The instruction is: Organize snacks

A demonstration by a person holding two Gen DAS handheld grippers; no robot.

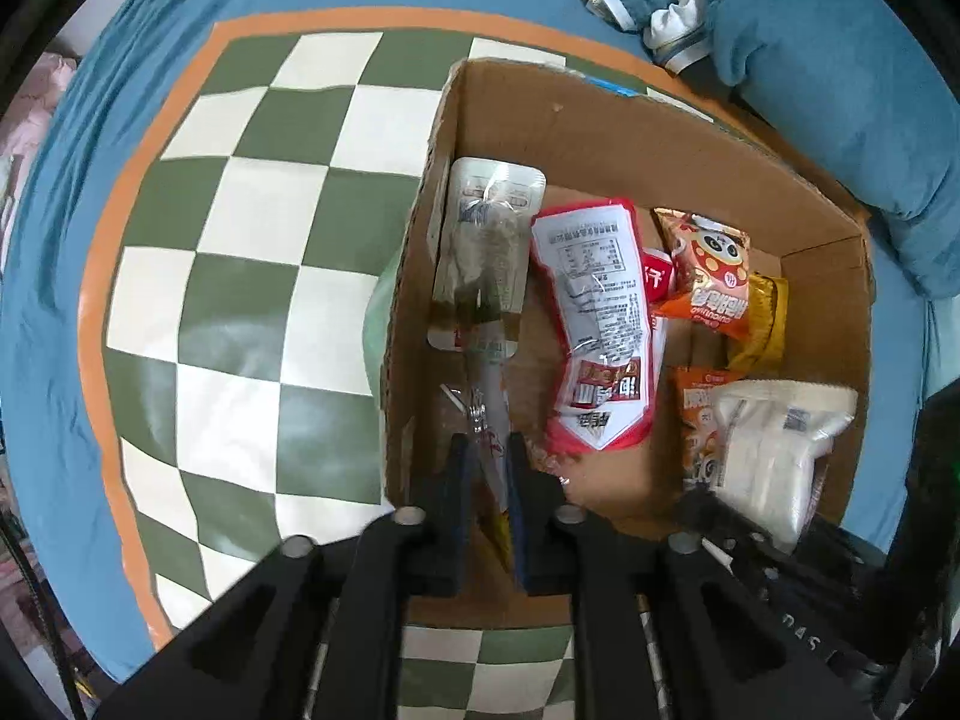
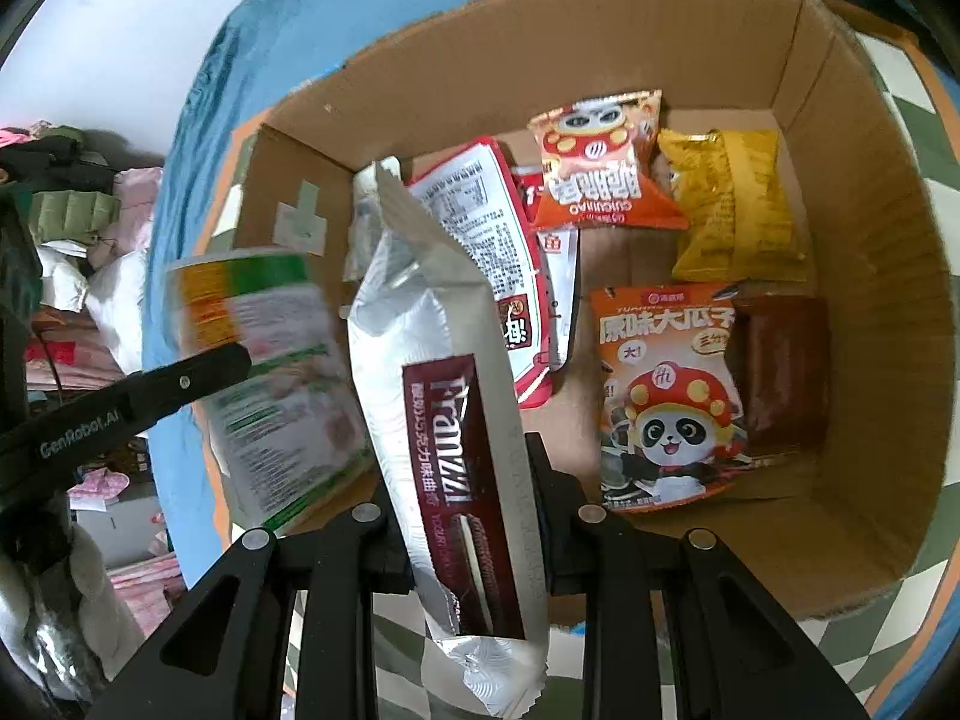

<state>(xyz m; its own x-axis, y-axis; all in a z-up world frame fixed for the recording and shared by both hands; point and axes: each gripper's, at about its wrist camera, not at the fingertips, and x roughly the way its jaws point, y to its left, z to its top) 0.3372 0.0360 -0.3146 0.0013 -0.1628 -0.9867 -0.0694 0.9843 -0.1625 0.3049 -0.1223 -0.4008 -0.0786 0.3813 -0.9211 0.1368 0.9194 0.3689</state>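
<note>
Pinching a Franzzi cookie pack [image 2: 456, 420], the right gripper [image 2: 474, 516] hangs over the cardboard box [image 2: 870, 312] for dropping. The left gripper [image 1: 486, 480] clamps a green-labelled pouch [image 1: 486, 252] edge-on along the box's left wall, saving floor space.

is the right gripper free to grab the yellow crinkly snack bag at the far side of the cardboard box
Probably not yet: the right gripper is shut on the silver Franzzi cookie packet. The yellow crinkly snack bag lies uncovered in the cardboard box.

Both claws were matte black plastic with angular linkage arms, cut-out slots and round silver pivot pins. The left claw [image 1: 486, 468] had blue pads on its fingers [image 1: 459, 480]. The right claw [image 2: 468, 480] was black; a black finger seen beside it bore pale "GenRobot.AI" lettering.
</note>
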